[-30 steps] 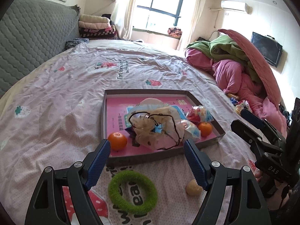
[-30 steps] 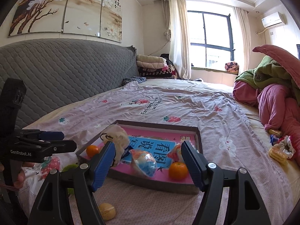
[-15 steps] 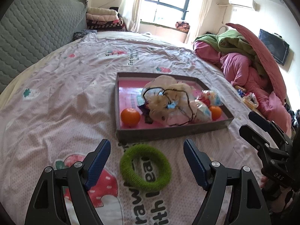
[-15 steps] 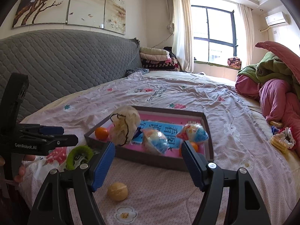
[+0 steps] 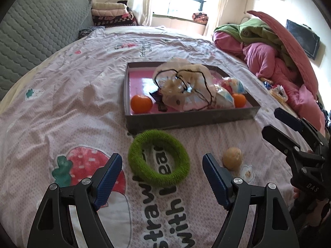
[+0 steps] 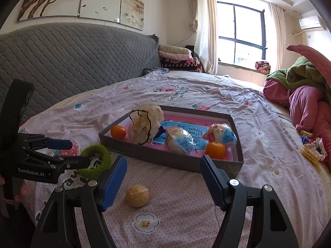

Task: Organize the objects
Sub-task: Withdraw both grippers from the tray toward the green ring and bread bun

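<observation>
A grey tray [image 5: 186,121] [image 6: 165,157] with a pink floor lies on the bed. It holds two oranges [image 5: 141,103] [image 6: 215,149], a cream mesh bag [image 5: 186,88] [image 6: 145,126] and wrapped snacks [image 6: 220,134]. A green fuzzy ring [image 5: 158,160] [image 6: 95,161] lies on the sheet in front of the tray, just ahead of my open, empty left gripper [image 5: 161,177]. A tan walnut [image 5: 232,157] [image 6: 137,195] lies right of the ring, ahead of and slightly left of centre between the fingers of my open, empty right gripper [image 6: 163,181].
A grey quilted headboard [image 6: 72,62] runs along the left. Pink and green bedding [image 5: 269,47] is piled at the right, with snack wrappers [image 6: 313,150] beside it. Folded blankets [image 5: 111,14] are stacked at the far end under the window.
Both grippers have pulled back and lowered toward the sheet. The ring now sits closer between the left fingers, and the walnut has come into the left view again.
</observation>
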The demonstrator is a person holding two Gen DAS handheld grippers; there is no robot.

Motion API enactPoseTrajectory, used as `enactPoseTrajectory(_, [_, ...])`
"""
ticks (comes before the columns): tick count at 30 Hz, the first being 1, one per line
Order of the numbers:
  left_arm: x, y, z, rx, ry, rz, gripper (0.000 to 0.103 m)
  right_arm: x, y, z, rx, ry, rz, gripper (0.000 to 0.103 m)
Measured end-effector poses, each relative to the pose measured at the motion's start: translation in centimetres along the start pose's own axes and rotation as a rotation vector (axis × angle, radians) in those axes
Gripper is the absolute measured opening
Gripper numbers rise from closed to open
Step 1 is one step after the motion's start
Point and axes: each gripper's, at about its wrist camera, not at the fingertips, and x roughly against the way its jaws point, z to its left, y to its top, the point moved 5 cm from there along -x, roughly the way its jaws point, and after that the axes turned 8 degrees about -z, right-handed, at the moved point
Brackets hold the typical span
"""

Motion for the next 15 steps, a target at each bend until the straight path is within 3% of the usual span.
enactPoseTrajectory(15, [-1.6,-1.8,-0.7,-0.019,0.008,0.05,0.081,-1.1,-2.4,1.0,0.021,0.009,0.099,0.073])
